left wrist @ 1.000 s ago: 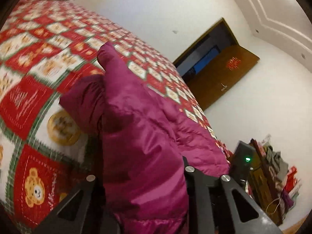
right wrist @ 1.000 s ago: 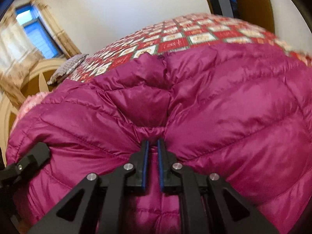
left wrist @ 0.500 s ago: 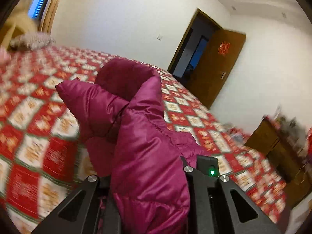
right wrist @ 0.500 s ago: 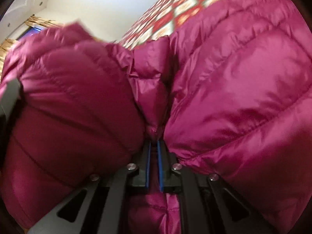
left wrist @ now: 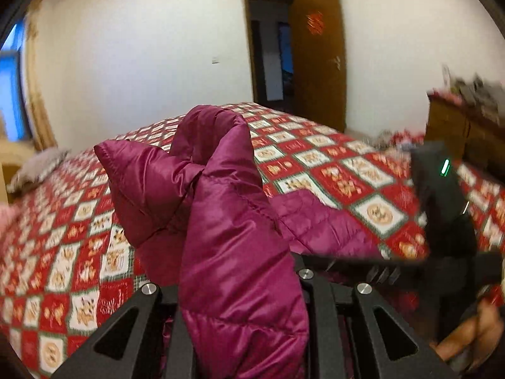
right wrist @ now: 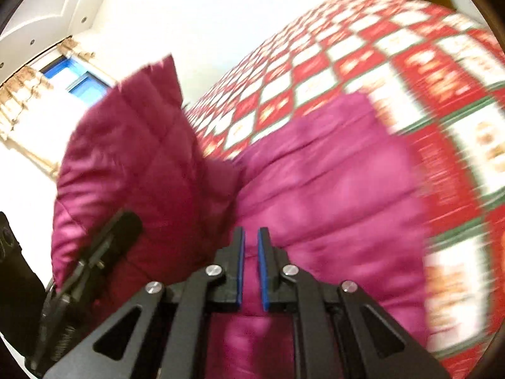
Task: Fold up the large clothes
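Observation:
A magenta quilted puffer jacket (left wrist: pixel 233 221) lies partly on the bed, with one bunched end lifted. My left gripper (left wrist: pixel 240 287) is shut on that thick fold, which drapes over and hides its fingertips. The same gripper shows in the right wrist view as a black frame (right wrist: pixel 101 252) against the raised jacket part (right wrist: pixel 135 164). My right gripper (right wrist: pixel 251 237) is over the flat part of the jacket (right wrist: pixel 331 189). Its jaws are opening, a narrow gap shows between the blue pads (right wrist: pixel 240 262), and magenta fabric is seen in the gap without any pucker. In the left wrist view it appears blurred (left wrist: pixel 442 214).
The bed carries a red, white and green checked quilt (left wrist: pixel 347 177). A grey pillow (left wrist: pixel 38 167) lies at its far left. A brown door (left wrist: pixel 318 57) stands open in the far wall. A cluttered wooden cabinet (left wrist: pixel 464 126) is at the right, and a hand (left wrist: pixel 473 338) at lower right.
The left gripper rose and rolled level, lifting its jacket fold. The right gripper swung away; the tight pucker of fabric at its tips is gone and the jacket now lies flatter.

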Demonstrator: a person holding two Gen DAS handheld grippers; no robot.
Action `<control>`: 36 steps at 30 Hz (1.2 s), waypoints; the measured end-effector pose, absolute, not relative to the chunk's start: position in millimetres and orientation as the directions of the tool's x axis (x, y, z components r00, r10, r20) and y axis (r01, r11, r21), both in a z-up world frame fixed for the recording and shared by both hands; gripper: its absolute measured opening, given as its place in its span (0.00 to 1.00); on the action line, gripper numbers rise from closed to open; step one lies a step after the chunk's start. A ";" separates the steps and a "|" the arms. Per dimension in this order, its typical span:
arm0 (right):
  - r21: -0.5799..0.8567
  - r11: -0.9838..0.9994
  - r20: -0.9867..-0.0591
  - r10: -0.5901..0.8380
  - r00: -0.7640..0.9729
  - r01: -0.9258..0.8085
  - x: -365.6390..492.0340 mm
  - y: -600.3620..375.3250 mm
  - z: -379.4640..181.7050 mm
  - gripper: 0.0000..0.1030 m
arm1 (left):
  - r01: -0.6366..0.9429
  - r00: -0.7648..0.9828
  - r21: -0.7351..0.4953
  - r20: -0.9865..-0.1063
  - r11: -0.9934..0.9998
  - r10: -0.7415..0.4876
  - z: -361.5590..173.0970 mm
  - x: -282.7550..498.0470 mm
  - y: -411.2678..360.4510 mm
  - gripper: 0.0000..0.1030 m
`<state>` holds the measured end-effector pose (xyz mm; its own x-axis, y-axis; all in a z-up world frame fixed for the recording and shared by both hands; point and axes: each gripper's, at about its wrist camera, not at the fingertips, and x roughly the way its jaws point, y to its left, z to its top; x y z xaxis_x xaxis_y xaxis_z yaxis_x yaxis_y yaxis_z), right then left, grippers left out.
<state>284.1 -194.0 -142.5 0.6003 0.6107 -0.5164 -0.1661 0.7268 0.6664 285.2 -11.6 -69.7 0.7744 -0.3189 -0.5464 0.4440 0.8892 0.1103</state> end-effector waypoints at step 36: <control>0.456 0.855 -0.667 0.513 0.540 -0.249 330.4 -253.7 -135.9 0.14 | 0.633 0.711 0.359 -0.621 0.686 -0.331 -167.0 254.7 -118.6 0.24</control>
<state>330.4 -253.7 -135.9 0.5398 0.5132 -0.6672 -0.2489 0.8545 0.4559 254.7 -118.6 -167.0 0.7109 -0.3307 -0.6207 0.6328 0.6858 0.3594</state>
